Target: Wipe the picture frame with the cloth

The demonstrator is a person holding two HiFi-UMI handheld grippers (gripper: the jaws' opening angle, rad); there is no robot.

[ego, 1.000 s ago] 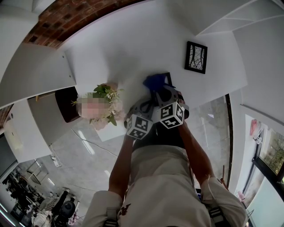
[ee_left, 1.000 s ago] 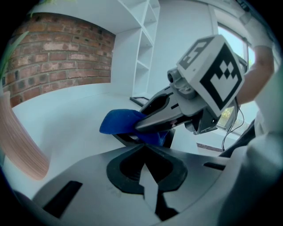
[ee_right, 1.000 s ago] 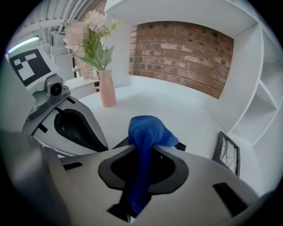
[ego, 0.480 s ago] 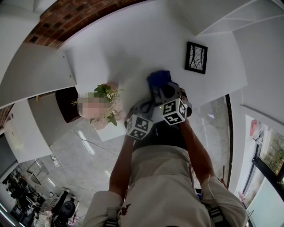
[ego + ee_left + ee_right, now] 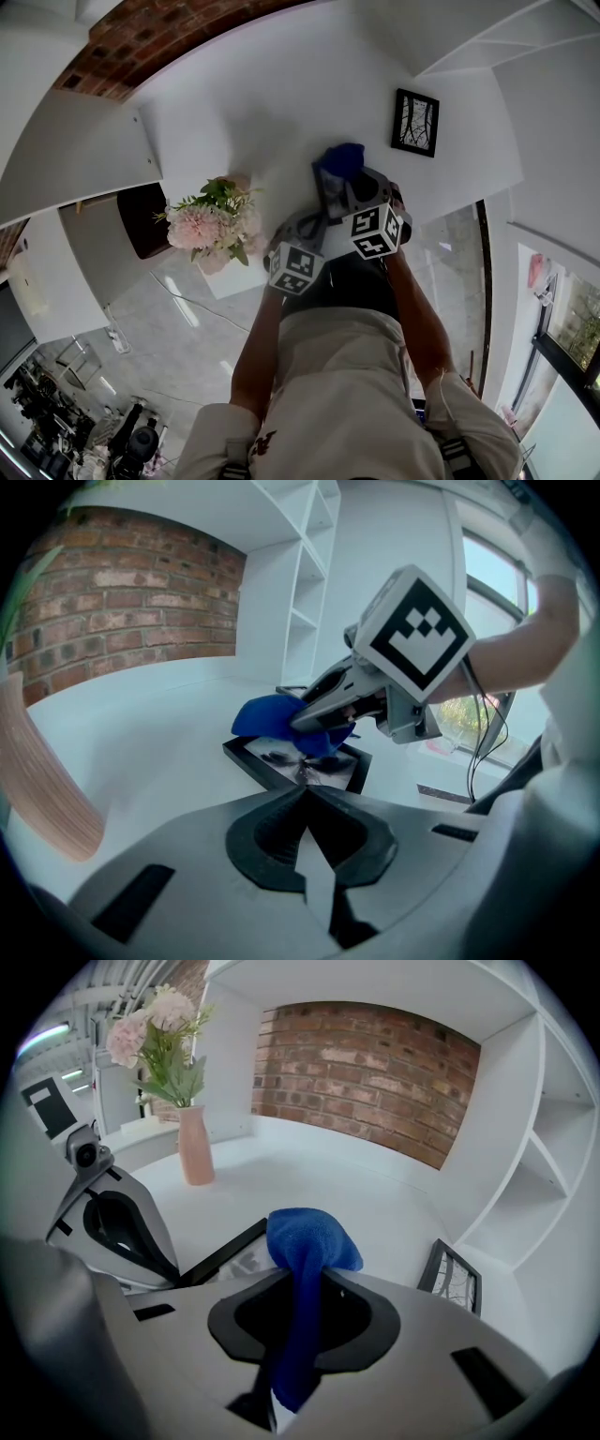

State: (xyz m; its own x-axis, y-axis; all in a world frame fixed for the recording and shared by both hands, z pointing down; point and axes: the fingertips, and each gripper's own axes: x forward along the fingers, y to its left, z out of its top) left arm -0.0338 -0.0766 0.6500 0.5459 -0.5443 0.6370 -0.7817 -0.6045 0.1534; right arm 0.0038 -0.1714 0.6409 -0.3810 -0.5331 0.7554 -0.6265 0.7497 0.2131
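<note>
Jaws of the right gripper (image 5: 300, 1283) pinch the blue cloth (image 5: 309, 1237) over the flat picture frame (image 5: 281, 759); the left gripper (image 5: 306, 794) is pressed together, empty.
Risk — the frame looks loose on the white table (image 5: 319, 1180), so a hard wipe could skid it.

Left gripper (image 5: 306, 797) jaws together, nothing between them. Ahead, right gripper (image 5: 309, 719) clamps crumpled blue cloth (image 5: 267, 714) over black rectangular picture frame (image 5: 251, 757), which lies flat on white table (image 5: 141, 724).
</note>
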